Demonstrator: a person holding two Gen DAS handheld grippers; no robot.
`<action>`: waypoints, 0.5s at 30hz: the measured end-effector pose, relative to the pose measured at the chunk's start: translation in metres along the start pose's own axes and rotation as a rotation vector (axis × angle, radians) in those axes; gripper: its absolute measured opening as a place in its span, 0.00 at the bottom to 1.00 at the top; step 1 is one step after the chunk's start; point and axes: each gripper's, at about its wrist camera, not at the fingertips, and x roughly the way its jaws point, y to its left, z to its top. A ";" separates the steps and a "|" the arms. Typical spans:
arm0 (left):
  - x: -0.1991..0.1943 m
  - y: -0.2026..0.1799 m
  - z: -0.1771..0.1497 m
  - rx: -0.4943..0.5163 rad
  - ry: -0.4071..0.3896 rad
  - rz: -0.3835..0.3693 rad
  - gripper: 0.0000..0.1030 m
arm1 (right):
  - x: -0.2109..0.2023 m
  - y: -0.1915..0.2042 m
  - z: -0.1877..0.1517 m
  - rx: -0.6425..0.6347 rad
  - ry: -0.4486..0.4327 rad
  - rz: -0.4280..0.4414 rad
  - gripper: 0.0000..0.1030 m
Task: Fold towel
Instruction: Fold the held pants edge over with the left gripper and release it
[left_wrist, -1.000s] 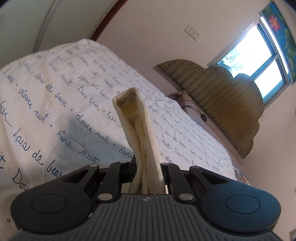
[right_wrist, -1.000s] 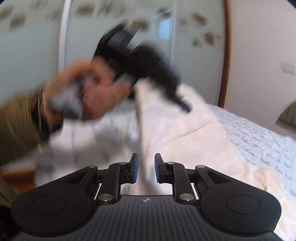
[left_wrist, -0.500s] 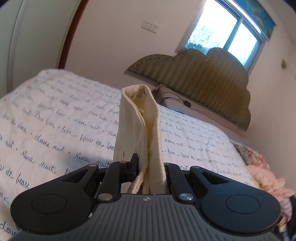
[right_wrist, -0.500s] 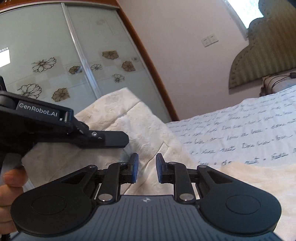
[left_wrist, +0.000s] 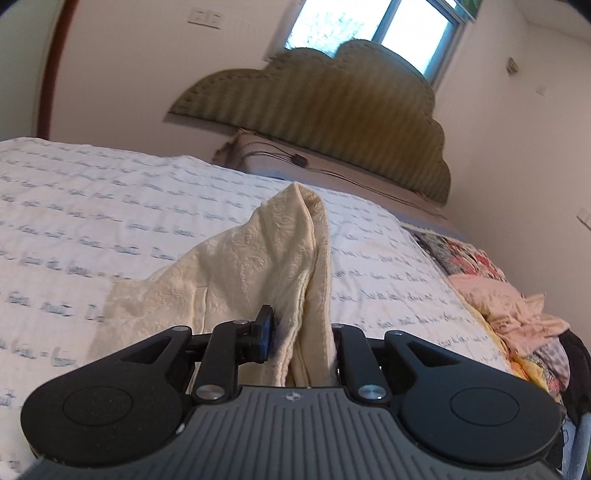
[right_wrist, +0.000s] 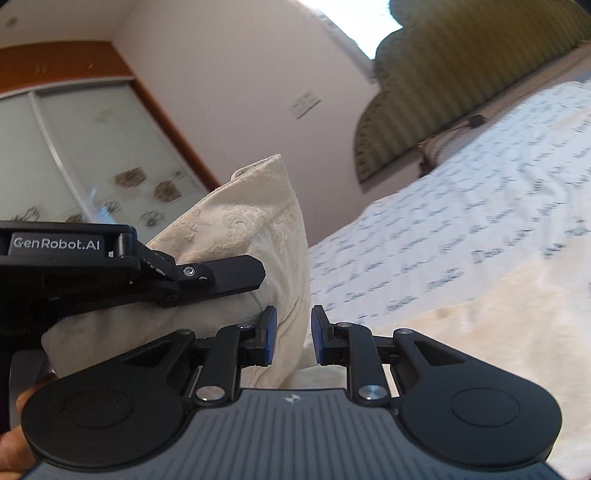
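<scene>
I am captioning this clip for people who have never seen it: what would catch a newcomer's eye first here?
First, the cream embossed towel, bunched into an upright peak between the fingers of the black left gripper, whose jaws have just been opening a little. It stands over the white bedspread printed with handwritten script. Behind rises the olive scalloped headboard, and the black right gripper gapes empty beside the towel.
</scene>
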 end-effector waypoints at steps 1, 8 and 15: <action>0.008 -0.008 -0.002 0.005 0.012 -0.012 0.17 | -0.003 -0.008 0.003 0.014 -0.007 -0.022 0.20; 0.079 -0.038 -0.025 0.009 0.145 -0.049 0.19 | -0.023 -0.056 0.011 0.102 -0.027 -0.195 0.20; 0.120 -0.045 -0.044 0.017 0.230 -0.052 0.27 | -0.037 -0.086 -0.003 0.184 -0.004 -0.282 0.20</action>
